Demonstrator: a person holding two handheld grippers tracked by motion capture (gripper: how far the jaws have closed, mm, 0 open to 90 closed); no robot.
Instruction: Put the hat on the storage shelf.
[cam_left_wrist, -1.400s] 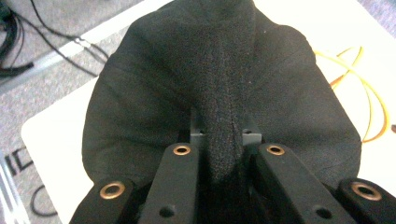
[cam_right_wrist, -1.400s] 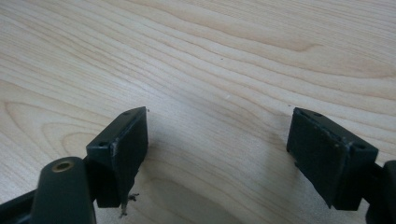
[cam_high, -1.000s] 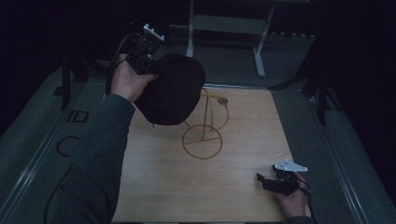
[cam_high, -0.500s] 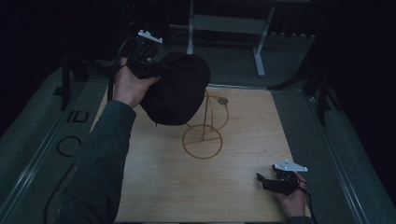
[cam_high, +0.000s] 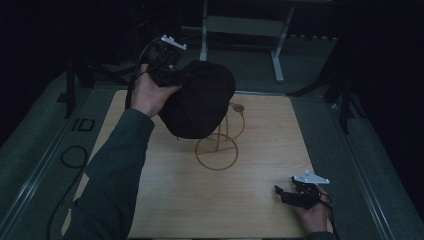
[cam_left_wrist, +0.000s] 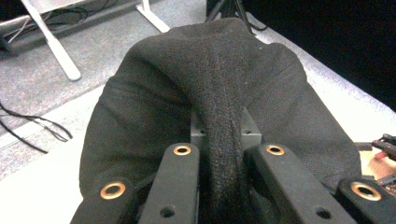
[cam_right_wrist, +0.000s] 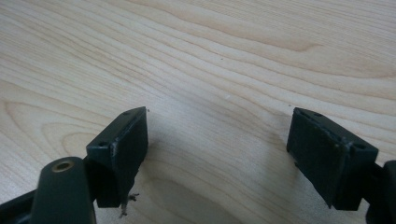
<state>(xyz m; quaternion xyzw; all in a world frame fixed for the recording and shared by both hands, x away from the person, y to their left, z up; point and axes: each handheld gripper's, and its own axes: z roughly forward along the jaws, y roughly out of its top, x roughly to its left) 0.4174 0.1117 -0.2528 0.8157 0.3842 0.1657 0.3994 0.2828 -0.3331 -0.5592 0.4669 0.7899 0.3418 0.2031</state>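
A black felt hat (cam_high: 200, 106) hangs in the air above the table's back half, with my left gripper (cam_high: 172, 77) shut on a fold of its edge. In the left gripper view the pinched fold of the hat (cam_left_wrist: 219, 116) runs up between the two jaws. Just below and to the right of the hat stands a gold wire stand (cam_high: 219, 145) with a round base ring and a small knob on top; the hat hides part of it. My right gripper (cam_high: 286, 192) rests open at the table's front right, and in its own view nothing lies between its fingertips (cam_right_wrist: 126, 140).
The wooden tabletop (cam_high: 165, 200) has grey carpeted strips on both sides. A white-legged bench frame (cam_high: 240, 25) stands behind the table. A black cable (cam_high: 70, 160) loops on the left strip.
My left gripper has carried the hat to the right and slightly forward, so it now hangs closer over the wire stand. The right gripper has stayed put.
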